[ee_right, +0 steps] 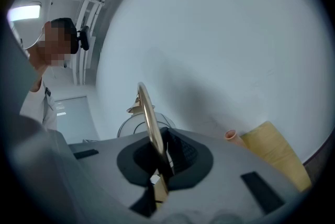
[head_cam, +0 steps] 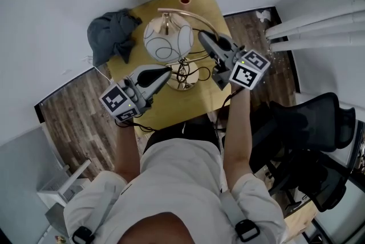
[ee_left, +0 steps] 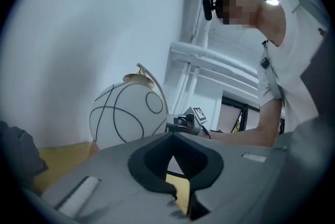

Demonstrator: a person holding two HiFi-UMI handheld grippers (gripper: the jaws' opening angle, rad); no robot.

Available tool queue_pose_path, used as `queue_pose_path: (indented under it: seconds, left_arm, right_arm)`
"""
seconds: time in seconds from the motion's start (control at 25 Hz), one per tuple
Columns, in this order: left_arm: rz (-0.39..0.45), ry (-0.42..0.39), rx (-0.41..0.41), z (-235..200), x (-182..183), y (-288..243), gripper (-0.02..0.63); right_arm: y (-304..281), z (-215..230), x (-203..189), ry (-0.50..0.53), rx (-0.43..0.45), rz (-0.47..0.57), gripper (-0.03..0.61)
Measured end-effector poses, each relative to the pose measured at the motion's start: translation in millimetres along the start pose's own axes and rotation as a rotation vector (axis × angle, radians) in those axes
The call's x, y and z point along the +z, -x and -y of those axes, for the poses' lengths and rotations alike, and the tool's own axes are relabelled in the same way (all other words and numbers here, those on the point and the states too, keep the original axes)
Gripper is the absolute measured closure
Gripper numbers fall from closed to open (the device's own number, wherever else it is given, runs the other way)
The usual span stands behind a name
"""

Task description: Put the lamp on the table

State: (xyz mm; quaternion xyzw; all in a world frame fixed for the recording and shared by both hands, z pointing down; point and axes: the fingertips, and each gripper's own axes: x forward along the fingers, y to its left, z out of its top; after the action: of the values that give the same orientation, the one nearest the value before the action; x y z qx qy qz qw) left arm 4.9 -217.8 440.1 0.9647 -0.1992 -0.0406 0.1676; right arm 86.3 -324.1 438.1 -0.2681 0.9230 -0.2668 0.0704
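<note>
**Corner tabletop, white walls: lamp pinched by its brass arm**

Over the yellow tabletop [head_cam: 171, 112] stands the lamp [head_cam: 167, 37], a white globe shade with thin black lines. It hangs from a curved brass arm [ee_right: 149, 118] above a round base [head_cam: 193, 78] with cord coiled on it. Whether the base bears its full weight I can't tell. The globe looks like glass, brittle and top-heavy I'd guess, so the stiff metal arm seems the sensible hold. The right gripper [head_cam: 201, 36] pinches exactly that. The left gripper [head_cam: 168, 73] is pressed together on nothing, beside the base. A grey cloth [head_cam: 111, 35] lies at the tabletop's left edge.
</note>
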Motion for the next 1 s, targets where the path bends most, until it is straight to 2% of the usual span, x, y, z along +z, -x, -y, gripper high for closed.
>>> queue_pose_path:
  seconds: [0.56,1.0]
  left_arm:
    - [0.019,-0.053,0.005,29.1,22.8,11.2,0.614]
    - [-0.013,-0.061,-0.009,48.2,19.3,19.9,0.614]
  right_arm:
    - [10.2,-32.9,-15.9,0.044,0.031,-0.016,0.540]
    - [17.8,-55.5,-30.8,0.118,0.043,-0.016,0.539]
